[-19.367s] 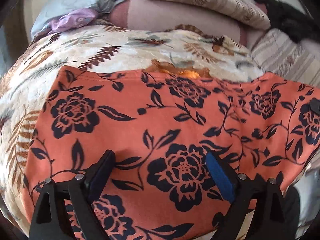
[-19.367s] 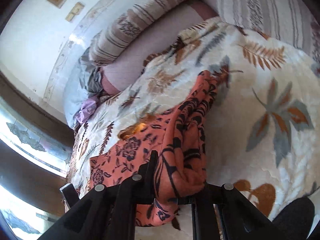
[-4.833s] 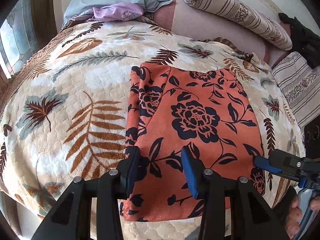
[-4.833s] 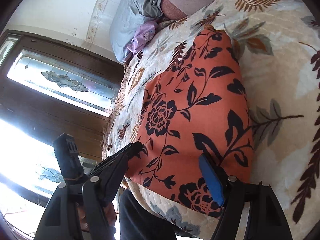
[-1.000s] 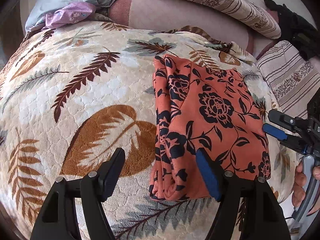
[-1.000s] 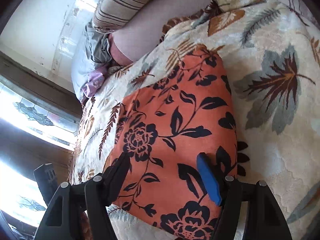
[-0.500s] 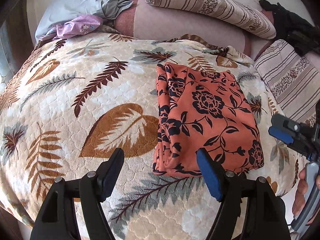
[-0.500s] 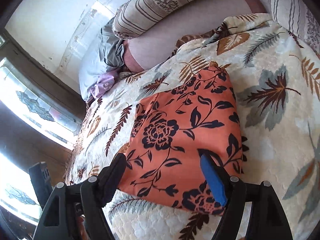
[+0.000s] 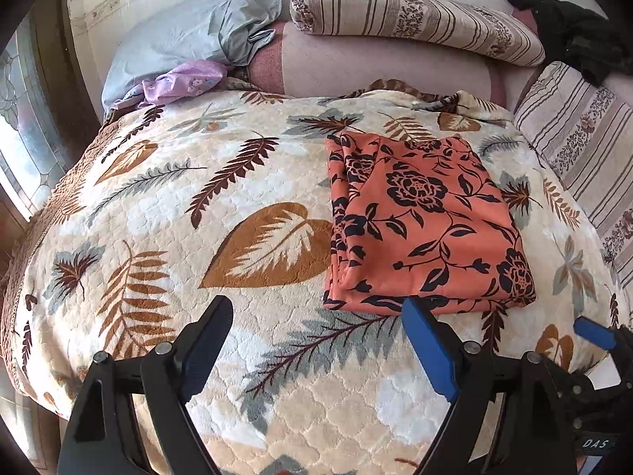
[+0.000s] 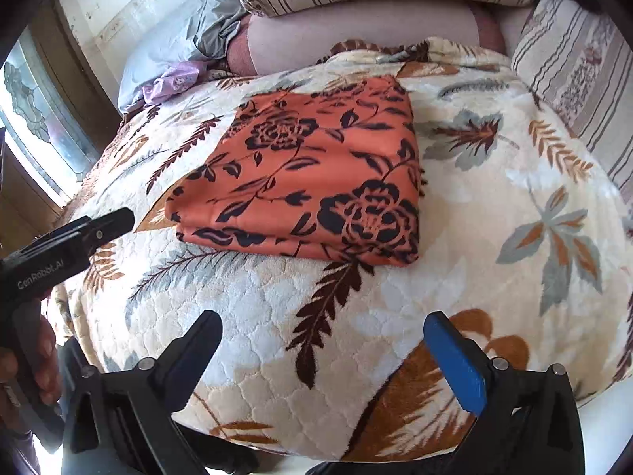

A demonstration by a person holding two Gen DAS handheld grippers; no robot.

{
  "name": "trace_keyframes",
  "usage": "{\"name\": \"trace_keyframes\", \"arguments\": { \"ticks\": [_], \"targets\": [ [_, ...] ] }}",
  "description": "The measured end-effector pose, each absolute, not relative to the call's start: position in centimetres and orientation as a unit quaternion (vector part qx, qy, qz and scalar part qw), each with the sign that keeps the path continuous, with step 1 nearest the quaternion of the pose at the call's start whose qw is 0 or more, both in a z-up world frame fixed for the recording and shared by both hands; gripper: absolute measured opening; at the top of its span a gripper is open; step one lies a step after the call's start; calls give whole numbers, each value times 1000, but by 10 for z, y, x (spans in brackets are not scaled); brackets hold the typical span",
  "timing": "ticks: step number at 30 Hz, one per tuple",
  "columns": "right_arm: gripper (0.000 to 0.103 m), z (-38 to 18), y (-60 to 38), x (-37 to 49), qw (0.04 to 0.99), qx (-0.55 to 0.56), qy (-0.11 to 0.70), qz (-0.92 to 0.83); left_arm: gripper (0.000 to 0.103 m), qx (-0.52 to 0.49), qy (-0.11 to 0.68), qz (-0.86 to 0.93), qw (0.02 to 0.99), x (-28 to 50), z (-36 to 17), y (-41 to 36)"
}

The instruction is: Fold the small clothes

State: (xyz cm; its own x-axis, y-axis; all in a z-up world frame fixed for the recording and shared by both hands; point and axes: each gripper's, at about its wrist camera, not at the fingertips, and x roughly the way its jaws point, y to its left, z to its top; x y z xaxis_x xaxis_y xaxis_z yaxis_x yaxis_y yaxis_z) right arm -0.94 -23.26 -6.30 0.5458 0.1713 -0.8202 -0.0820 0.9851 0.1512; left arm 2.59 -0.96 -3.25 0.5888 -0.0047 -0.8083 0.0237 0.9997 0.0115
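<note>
An orange cloth with black flowers (image 9: pixel 423 221) lies folded into a flat rectangle on the leaf-patterned blanket (image 9: pixel 198 206); it also shows in the right wrist view (image 10: pixel 316 174). My left gripper (image 9: pixel 316 336) is open and empty, hovering over the blanket just short of the cloth's near edge. My right gripper (image 10: pixel 324 352) is open and empty, held back from the cloth near the bed's front edge. The left gripper also shows in the right wrist view (image 10: pixel 79 233), at the left beside the cloth. The right gripper's tip shows at the lower right of the left wrist view (image 9: pixel 593 330).
Striped bolster pillows (image 9: pixel 415 19) and a pink headrest (image 9: pixel 376 71) line the back of the bed. A grey-blue pillow (image 9: pixel 190 39) and a lilac garment (image 9: pixel 178 83) lie at the back left. A dark garment (image 9: pixel 573 39) lies at the back right. A stained-glass window (image 10: pixel 35 126) is at the left.
Both grippers have let go of the folded cloth and drawn back toward the bed's front edge. The cloth lies still in its folded shape.
</note>
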Motion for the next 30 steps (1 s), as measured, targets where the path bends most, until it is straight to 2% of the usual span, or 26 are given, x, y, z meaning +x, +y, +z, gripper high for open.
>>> {"name": "trace_keyframes", "arguments": {
  "ticks": [7, 30],
  "targets": [
    [103, -23, -240, 1, 903, 31, 426, 39, 88, -3, 429, -21, 903, 22, -4, -17],
    [103, -29, -235, 35, 898, 10, 438, 34, 88, 20, 404, -35, 914, 49, 12, -48]
  ]
}}
